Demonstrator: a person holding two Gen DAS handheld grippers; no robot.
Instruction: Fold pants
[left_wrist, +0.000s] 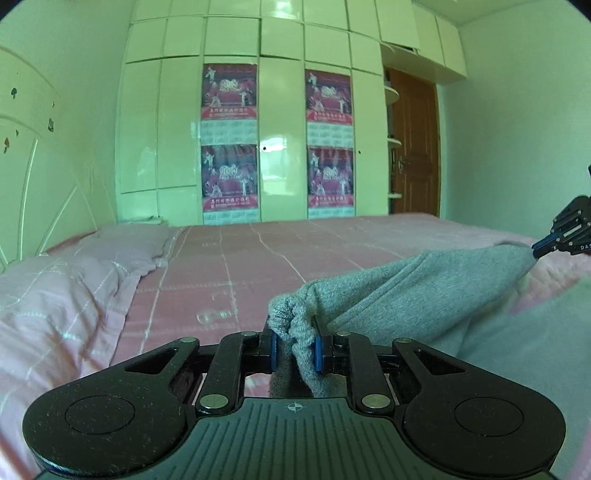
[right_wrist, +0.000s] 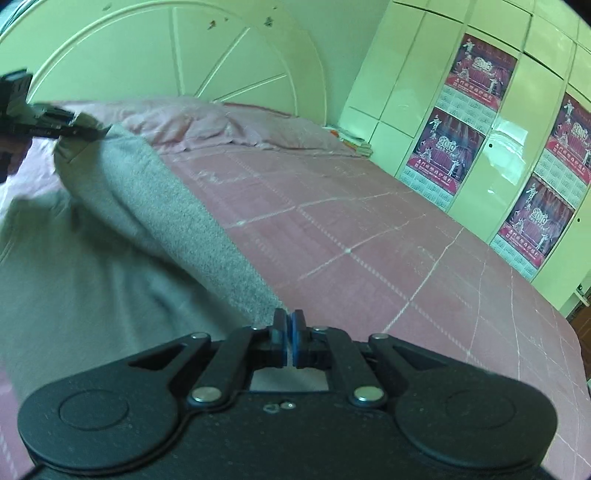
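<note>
The grey pants (left_wrist: 424, 284) hang stretched between my two grippers above the pink bed. My left gripper (left_wrist: 294, 349) is shut on a bunched grey corner of the pants. My right gripper (left_wrist: 539, 251) shows at the right edge of the left wrist view, shut on the other corner. In the right wrist view my right gripper (right_wrist: 289, 332) has its jaws closed on the pants' edge, and the pants (right_wrist: 159, 206) run up to my left gripper (right_wrist: 74, 123) at the upper left. More grey cloth lies below on the bed.
The pink checked bedspread (right_wrist: 369, 236) spreads ahead. Pink pillows (left_wrist: 74, 273) lie by the white headboard (right_wrist: 177, 59). A white wardrobe with posters (left_wrist: 258, 140) stands behind the bed, and a brown door (left_wrist: 417, 147) beside it.
</note>
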